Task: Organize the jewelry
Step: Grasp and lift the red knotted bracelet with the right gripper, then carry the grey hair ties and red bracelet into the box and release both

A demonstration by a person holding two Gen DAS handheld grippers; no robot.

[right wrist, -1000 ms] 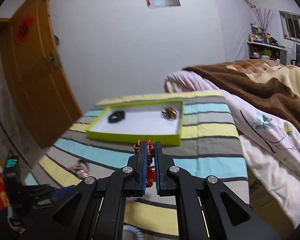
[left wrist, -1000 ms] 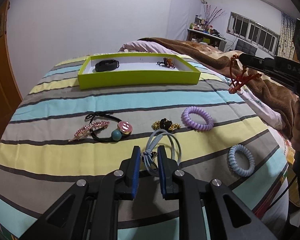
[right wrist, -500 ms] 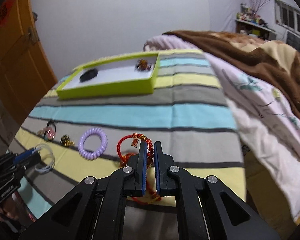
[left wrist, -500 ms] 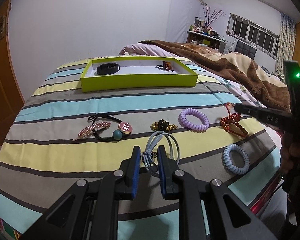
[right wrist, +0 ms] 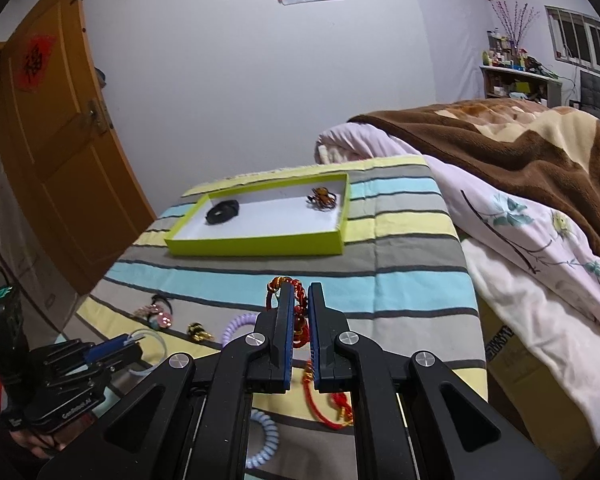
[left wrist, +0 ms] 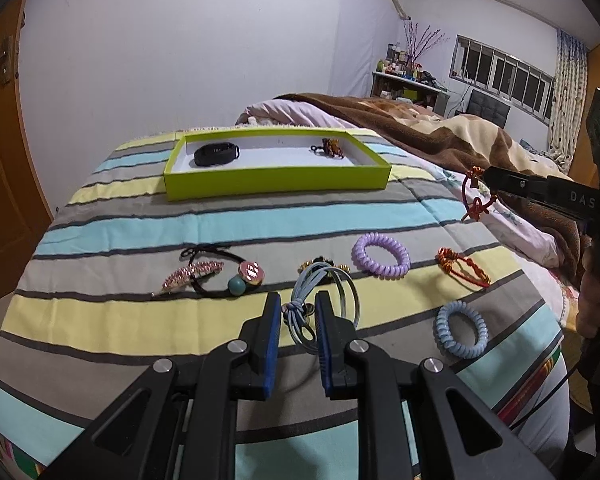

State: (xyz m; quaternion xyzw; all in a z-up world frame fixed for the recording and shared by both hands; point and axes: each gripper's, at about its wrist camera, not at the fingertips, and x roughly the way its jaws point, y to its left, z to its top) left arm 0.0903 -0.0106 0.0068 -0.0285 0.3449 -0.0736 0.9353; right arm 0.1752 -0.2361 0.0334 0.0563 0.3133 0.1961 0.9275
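A lime green tray [left wrist: 276,188] with a white floor lies at the far end of the striped bedspread; it holds a black band [left wrist: 216,153] and a small orange-brown piece [left wrist: 329,147]. My left gripper [left wrist: 298,310] is shut on a light blue hair tie [left wrist: 324,300] just above the bedspread. My right gripper [right wrist: 299,292] is shut on a red cord bracelet [right wrist: 296,304] and holds it in the air, short of the tray [right wrist: 260,246]; it also shows in the left wrist view [left wrist: 476,200]. A second red cord bracelet [left wrist: 462,266] lies on the bedspread.
On the bedspread lie a purple coil tie [left wrist: 381,255], a light blue coil tie [left wrist: 462,329], a pink hair clip [left wrist: 192,274], a black tie with beads [left wrist: 244,276] and a gold-black piece [left wrist: 322,264]. A brown blanket [right wrist: 520,152] is piled at right, a wooden door [right wrist: 52,128] at left.
My right gripper dipped to the bedspread, left one red bracelet there, and rose again holding another red bracelet. My left gripper stayed put, shut on the blue hair tie.
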